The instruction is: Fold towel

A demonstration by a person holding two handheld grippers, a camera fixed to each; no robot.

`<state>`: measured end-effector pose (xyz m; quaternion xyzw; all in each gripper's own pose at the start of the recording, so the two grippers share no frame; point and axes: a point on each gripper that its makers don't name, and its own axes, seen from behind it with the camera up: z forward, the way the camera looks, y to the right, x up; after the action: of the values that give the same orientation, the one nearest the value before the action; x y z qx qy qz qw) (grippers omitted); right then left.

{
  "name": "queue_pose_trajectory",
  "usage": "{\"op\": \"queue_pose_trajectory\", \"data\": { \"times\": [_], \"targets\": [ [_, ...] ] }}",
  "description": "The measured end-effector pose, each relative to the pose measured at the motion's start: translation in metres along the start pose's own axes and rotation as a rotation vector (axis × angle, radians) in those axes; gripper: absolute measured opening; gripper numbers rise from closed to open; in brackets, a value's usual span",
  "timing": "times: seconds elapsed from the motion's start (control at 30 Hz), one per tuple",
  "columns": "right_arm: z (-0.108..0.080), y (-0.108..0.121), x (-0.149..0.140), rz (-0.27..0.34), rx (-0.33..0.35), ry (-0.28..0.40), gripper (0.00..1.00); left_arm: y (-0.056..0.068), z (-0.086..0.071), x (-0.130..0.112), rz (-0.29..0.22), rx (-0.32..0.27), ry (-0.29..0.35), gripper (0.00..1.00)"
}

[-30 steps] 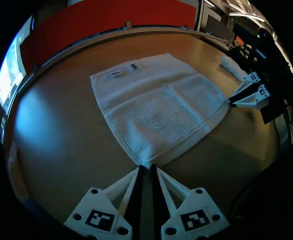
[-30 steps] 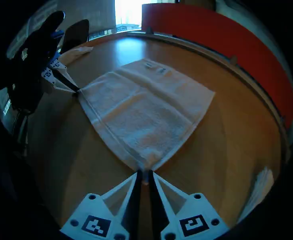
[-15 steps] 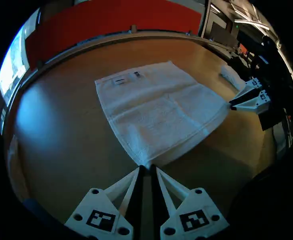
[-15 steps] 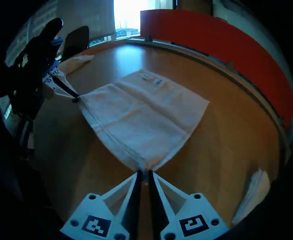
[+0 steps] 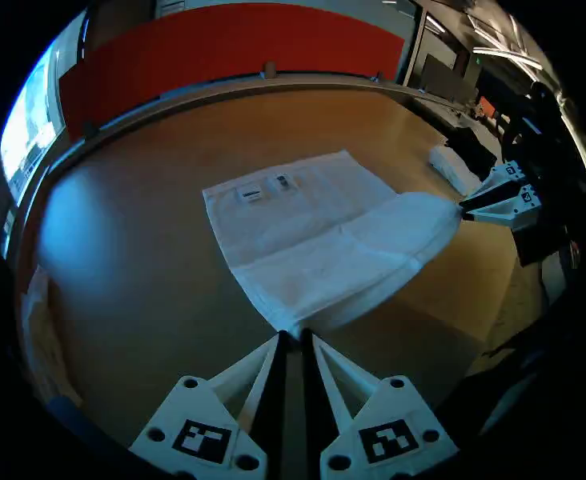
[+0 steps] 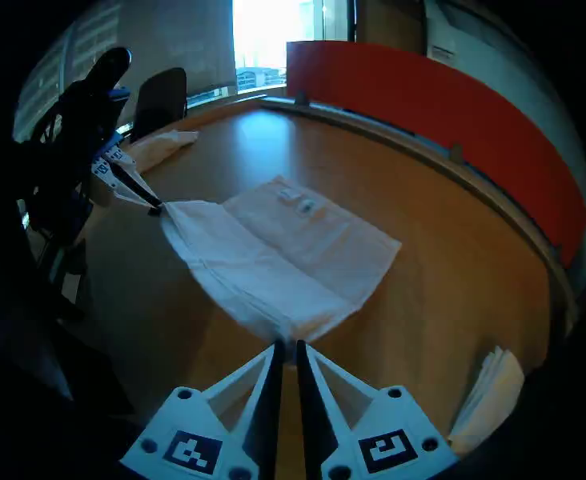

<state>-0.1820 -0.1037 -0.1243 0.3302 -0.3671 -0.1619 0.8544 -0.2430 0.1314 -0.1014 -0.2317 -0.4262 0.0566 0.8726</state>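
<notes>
Gripping one near corner of the towel (image 5: 317,232), the left gripper (image 5: 292,336) has its fingers pressed together on the cloth. In the right gripper view, the right gripper (image 6: 286,346) is clamped the same way on the other near corner. Each gripper also shows in the other's view, off to the side, with its tips at a towel corner.

The towel is on the wooden table (image 5: 133,264). Its far half lies flat, with two small labels (image 5: 265,188) near the far edge. The near half is held up off the wood between the two grippers and casts a shadow beneath.

A red screen (image 5: 229,40) runs along the table's far rim. A stack of folded cloths (image 6: 489,392) lies near the table edge to the right gripper's right. Another cloth (image 6: 161,146) lies past the left gripper, near a dark chair (image 6: 157,96).
</notes>
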Motion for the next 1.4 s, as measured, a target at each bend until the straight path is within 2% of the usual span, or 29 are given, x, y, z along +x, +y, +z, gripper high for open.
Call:
{"op": "queue_pose_trajectory", "data": {
  "times": [0.27,0.6,0.8,1.0,1.2,1.4],
  "targets": [
    [-0.024,-0.007,0.009,0.012,0.005,0.012,0.12,0.014,-0.027,0.000,-0.017,-0.024,-0.005,0.13],
    [-0.041,-0.021,0.010,0.008,0.024,0.003,0.12,0.026,-0.048,-0.007,-0.028,-0.045,-0.024,0.13],
    [-0.039,-0.021,0.013,0.019,0.033,0.006,0.12,0.024,-0.045,-0.008,-0.029,-0.043,-0.029,0.13],
    [-0.036,-0.014,0.019,0.014,0.029,0.010,0.12,0.019,-0.041,0.004,-0.028,-0.042,-0.016,0.13],
    [-0.025,-0.002,0.026,0.006,0.030,0.013,0.12,0.008,-0.030,0.022,-0.034,-0.035,0.000,0.13],
    [-0.011,0.020,0.035,-0.009,0.011,0.016,0.12,-0.011,-0.015,0.042,-0.036,-0.017,0.015,0.13]
  ]
}}
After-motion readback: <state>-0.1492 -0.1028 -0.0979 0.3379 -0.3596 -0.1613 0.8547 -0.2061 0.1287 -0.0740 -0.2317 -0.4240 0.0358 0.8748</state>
